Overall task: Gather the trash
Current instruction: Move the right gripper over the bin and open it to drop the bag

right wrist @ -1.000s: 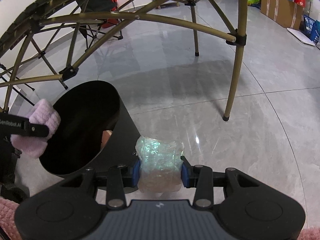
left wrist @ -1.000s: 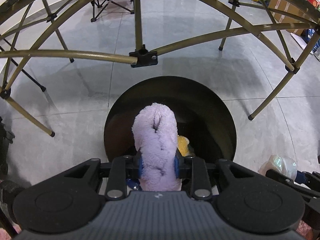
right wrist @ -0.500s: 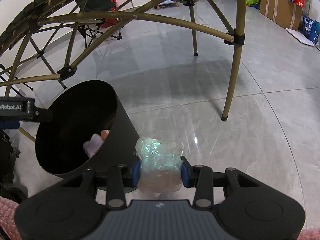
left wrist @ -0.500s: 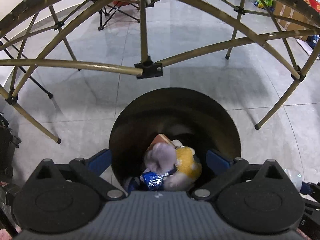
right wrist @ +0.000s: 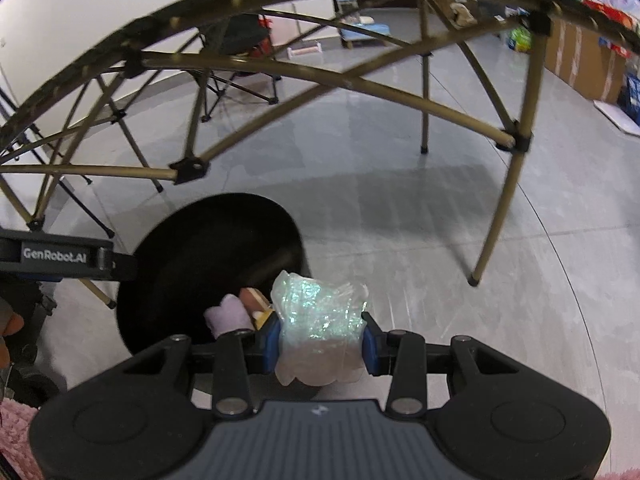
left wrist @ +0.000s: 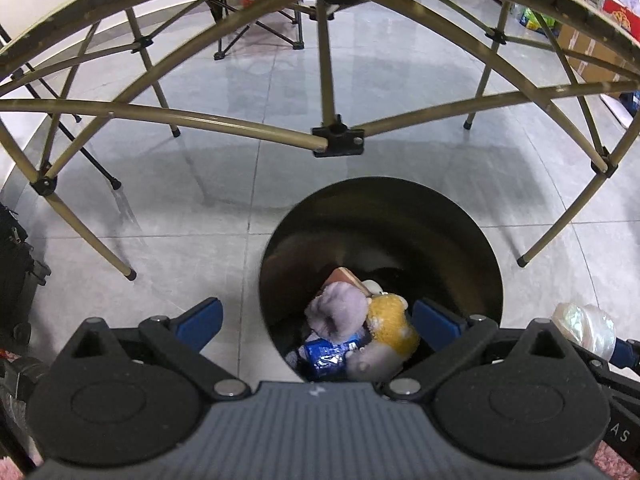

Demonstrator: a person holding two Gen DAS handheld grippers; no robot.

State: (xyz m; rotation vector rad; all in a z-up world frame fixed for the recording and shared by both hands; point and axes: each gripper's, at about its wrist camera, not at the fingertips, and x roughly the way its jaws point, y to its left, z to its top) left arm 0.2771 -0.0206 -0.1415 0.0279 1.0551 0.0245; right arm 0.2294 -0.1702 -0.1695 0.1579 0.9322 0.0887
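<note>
A black round bin (left wrist: 472, 240) stands on the grey floor, its mouth below my left gripper (left wrist: 318, 320), which is wide open and holds nothing. Inside the bin lie a lilac fluffy cloth (left wrist: 338, 310), a yellow fluffy piece (left wrist: 390, 322), a blue wrapper (left wrist: 326, 356) and a brown item (left wrist: 340, 278). My right gripper (right wrist: 319, 338) is shut on a crumpled iridescent plastic wrapper (right wrist: 318, 312), just right of the bin (right wrist: 192, 256). That wrapper (left wrist: 586, 328) also shows at the right edge of the left wrist view. The lilac cloth (right wrist: 228, 316) shows in the bin.
A folding table's olive metal legs and crossbars (left wrist: 240, 126) arch over the bin, with black joints (left wrist: 338, 140). Folding chairs (right wrist: 236, 68) stand behind. Cardboard boxes (right wrist: 580, 60) line the right wall. A dark bag (left wrist: 16, 264) sits at the left. Pink fluffy rug (right wrist: 14, 432) lies at the lower left.
My left gripper opened and the lilac cloth dropped into the bin. My right gripper, still holding the plastic wrapper, rose and moved closer over the bin's right side.
</note>
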